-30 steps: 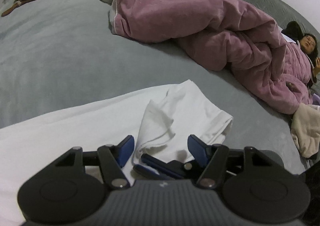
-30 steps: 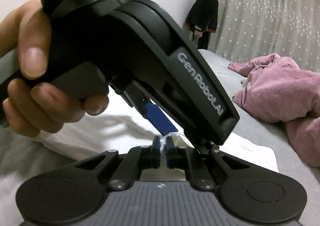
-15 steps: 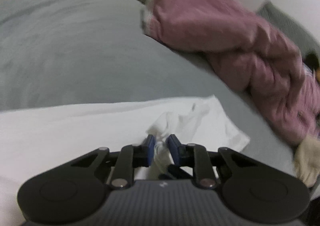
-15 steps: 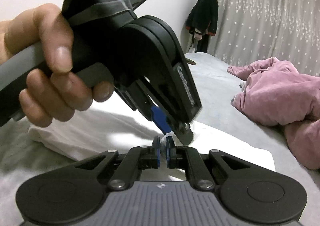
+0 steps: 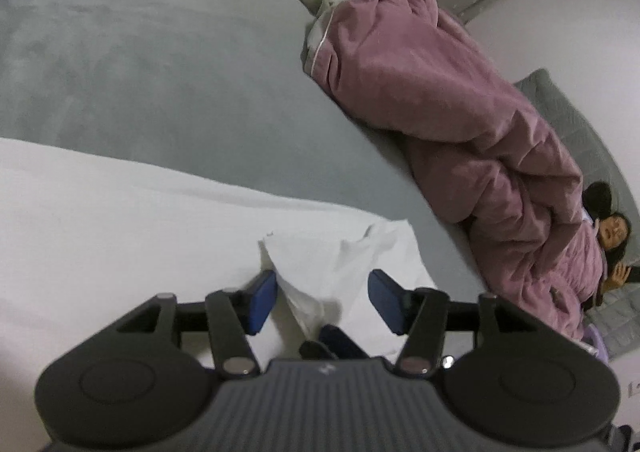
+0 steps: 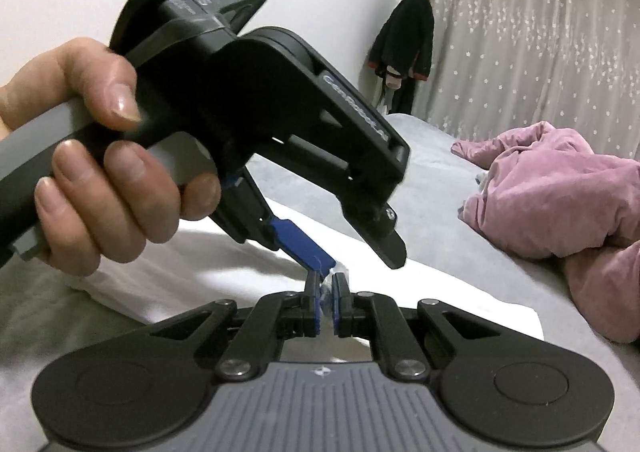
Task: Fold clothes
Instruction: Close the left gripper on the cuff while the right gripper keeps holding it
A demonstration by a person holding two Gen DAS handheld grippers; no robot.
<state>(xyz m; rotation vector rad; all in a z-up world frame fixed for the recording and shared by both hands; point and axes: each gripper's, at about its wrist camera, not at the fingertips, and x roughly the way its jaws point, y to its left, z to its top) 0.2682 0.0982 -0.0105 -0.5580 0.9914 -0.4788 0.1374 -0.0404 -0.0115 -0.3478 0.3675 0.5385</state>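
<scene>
Right claw clenched on white garment corner; left claw released, straddling the raised fold. Soft, limp, light: grip edges.

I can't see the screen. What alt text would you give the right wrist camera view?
The right tool, its blue pads shut, pinches a bit of white garment spread on a grey bed. Just above, a person's hand holds the left tool, open over the same cloth. A pink quilt lies bunched at right, before a pale dotted curtain.
</scene>
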